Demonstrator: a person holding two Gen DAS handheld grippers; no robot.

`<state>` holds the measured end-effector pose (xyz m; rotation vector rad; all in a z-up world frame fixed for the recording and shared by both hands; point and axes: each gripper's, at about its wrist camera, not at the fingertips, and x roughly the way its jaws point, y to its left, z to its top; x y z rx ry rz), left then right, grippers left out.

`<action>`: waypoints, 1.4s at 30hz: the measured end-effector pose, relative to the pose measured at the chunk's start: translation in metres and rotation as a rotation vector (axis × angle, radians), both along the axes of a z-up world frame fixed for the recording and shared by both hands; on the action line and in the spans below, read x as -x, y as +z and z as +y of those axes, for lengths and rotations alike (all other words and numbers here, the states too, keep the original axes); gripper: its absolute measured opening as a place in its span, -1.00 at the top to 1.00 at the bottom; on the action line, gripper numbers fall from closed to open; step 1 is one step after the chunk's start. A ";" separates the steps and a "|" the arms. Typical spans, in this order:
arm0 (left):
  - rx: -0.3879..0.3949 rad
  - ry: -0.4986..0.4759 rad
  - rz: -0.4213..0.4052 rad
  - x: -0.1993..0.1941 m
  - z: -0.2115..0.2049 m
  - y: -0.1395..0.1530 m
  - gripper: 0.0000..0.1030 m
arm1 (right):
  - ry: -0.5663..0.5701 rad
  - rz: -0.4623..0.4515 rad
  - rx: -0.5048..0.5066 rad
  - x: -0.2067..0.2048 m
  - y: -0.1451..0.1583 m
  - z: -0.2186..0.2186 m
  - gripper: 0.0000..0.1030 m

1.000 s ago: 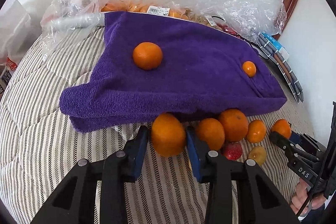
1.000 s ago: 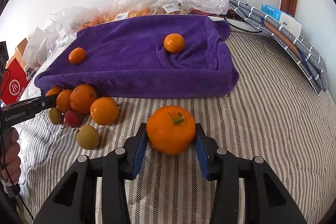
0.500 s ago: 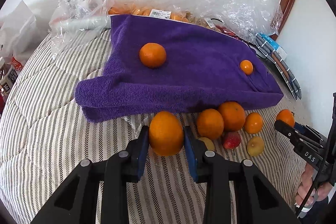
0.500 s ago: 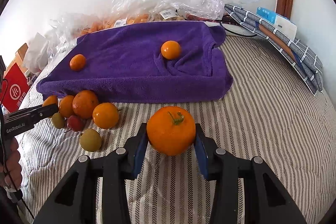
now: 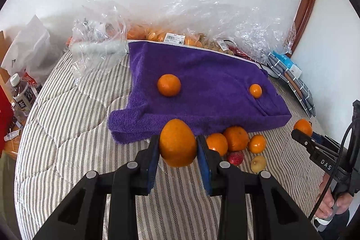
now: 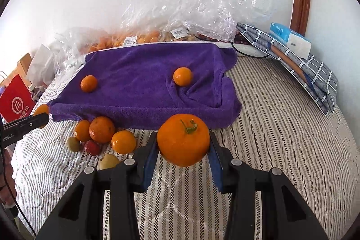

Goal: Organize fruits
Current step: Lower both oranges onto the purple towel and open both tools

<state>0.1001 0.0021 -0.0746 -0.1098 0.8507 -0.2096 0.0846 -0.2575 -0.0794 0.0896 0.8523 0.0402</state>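
My left gripper [image 5: 177,145] is shut on a large orange [image 5: 177,142] and holds it above the striped bed, in front of the purple towel [image 5: 202,73]. My right gripper [image 6: 183,145] is shut on a stemmed orange [image 6: 183,142], also raised before the towel [image 6: 146,73]. Two oranges lie on the towel: a bigger one [image 5: 168,85] and a small one [image 5: 255,90]. A pile of loose fruit [image 5: 234,143] lies at the towel's front edge; in the right wrist view the pile [image 6: 101,134] is at the left.
Plastic bags of fruit [image 5: 180,37] line the wall behind the towel. Folded checked cloth and a tissue pack [image 6: 290,39] lie at the right. Bottles [image 5: 20,93] and a red bag [image 6: 15,102] stand beside the bed on the left.
Both grippers have lifted and drawn back from the towel with their oranges still held. The left one has also shifted left, so the fruit pile now sits to its right.
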 end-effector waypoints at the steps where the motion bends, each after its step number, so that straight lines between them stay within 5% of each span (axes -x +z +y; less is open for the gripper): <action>1: -0.003 0.000 -0.005 0.001 -0.001 0.002 0.40 | -0.001 -0.003 0.001 0.001 0.002 0.000 0.19; 23: -0.013 -0.010 -0.046 -0.029 -0.008 0.015 0.40 | 0.002 -0.062 -0.012 -0.032 0.030 0.000 0.19; 42: -0.040 -0.014 0.022 -0.084 -0.024 -0.023 0.40 | -0.021 0.019 -0.015 -0.087 -0.022 -0.007 0.19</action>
